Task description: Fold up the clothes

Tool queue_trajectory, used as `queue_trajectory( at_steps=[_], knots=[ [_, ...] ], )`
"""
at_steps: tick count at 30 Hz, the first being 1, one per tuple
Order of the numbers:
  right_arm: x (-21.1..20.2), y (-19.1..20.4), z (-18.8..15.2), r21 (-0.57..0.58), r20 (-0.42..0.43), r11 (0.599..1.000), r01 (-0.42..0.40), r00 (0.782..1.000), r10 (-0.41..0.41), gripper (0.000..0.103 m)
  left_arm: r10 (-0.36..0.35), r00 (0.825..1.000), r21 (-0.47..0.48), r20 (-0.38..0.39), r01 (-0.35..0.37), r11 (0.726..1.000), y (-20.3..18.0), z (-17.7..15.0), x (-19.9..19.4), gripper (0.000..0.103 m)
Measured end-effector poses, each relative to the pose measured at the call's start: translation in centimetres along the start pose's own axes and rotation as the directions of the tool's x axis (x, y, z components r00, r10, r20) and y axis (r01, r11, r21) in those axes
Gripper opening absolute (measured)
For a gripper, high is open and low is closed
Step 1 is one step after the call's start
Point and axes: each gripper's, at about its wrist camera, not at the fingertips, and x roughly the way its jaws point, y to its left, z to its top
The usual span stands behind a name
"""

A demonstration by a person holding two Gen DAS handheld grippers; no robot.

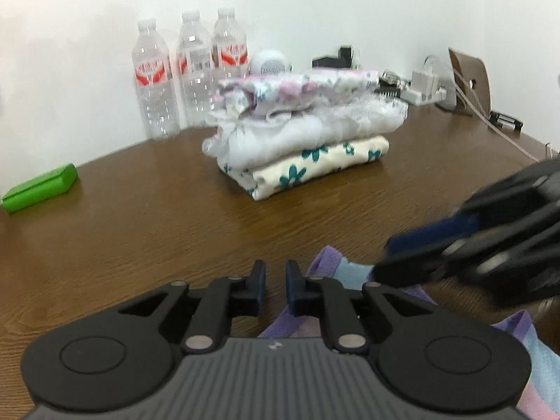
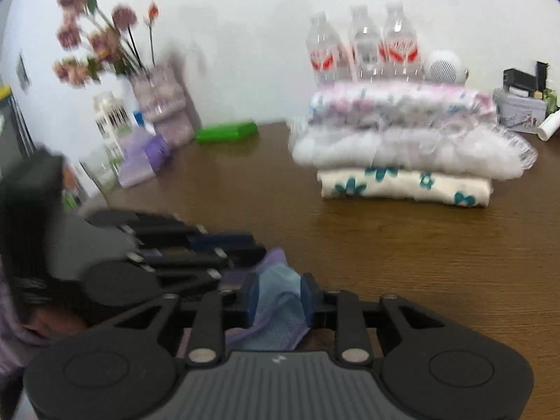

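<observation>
A light-blue mesh garment point(image 2: 278, 302) with purple trim lies bunched at the near edge of the brown wood-grain tabletop point(image 1: 147, 217), crumpled, not flat; the fabric is thin with a fine perforated weave, and a pink band shows at the near-right corner in the left wrist view. The right gripper point(image 2: 278, 295) is clamped on a fold of this garment, the cloth pinched between its blue-padded fingers point(image 2: 252, 297). The left gripper point(image 1: 275, 288) has its jaws a narrow gap apart with nothing between them, its tips over bare wood just left of the garment's purple edge. In the left wrist view the right gripper appears as a blurred black-and-blue shape at the right, its tip touching the cloth. Toward the middle of the tabletop sits a stack of folded clothes point(image 1: 301, 143): cream with teal flowers at the bottom, fluffy white with lacy edging in the middle, pale pink-floral on top. Behind it, along the far edge by the white wall, stand three clear plastic bottles point(image 1: 190, 70) with red labels and a small round white mesh-fronted object point(image 1: 270, 63). A green rectangular case point(image 1: 40, 187) lies near the far-left edge. A vase of pink flowers point(image 2: 105, 45) stands at the far-left corner. Both views are motion-blurred.
</observation>
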Motion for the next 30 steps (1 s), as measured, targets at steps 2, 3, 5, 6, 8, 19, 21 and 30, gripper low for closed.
queue_trajectory(
  at_steps=[2,3,5,6,8,19,21,30],
  knots=[
    [0.0,-0.1,-0.5,0.010,-0.012,1.000,0.020,1.000,-0.020,0.000,0.007,1.000,0.000,-0.014,-0.007,1.000,-0.1,-0.1,0.2,0.012],
    [-0.6,-0.4,-0.7,0.025,-0.001,0.999,0.025,1.000,-0.025,0.000,0.008,1.000,-0.008,-0.023,-0.008,1.000,0.0,-0.1,0.3,0.013],
    [-1.6,-1.1,-1.1,0.064,0.016,0.998,0.029,0.999,-0.030,0.000,0.005,1.000,-0.034,-0.023,-0.006,0.999,0.3,-0.1,0.1,0.013],
    [-1.8,-1.2,-1.2,0.075,0.016,0.997,0.036,0.999,-0.037,0.000,0.005,1.000,-0.044,-0.023,-0.006,0.999,0.5,-0.1,0.1,0.013],
    [-2.1,-1.1,-1.3,0.081,0.028,0.996,0.036,0.999,-0.038,0.001,-0.020,1.000,-0.053,0.016,0.021,0.998,0.8,0.3,-1.0,0.013],
    [-0.1,1.0,-1.0,-0.075,0.012,0.995,0.068,0.998,-0.067,0.000,-0.180,0.983,-0.104,-0.034,0.176,0.979,0.9,0.8,0.0,0.008],
    [-1.1,0.3,-1.2,0.025,0.032,0.997,0.066,0.997,-0.067,0.000,-0.206,0.977,-0.115,-0.054,0.199,0.973,0.8,0.8,0.6,0.008],
    [-1.6,-0.9,-1.8,0.156,0.049,0.985,0.072,0.996,-0.080,0.006,-0.194,0.981,-0.121,-0.018,0.190,0.974,0.6,0.4,0.6,0.011]
  ],
)
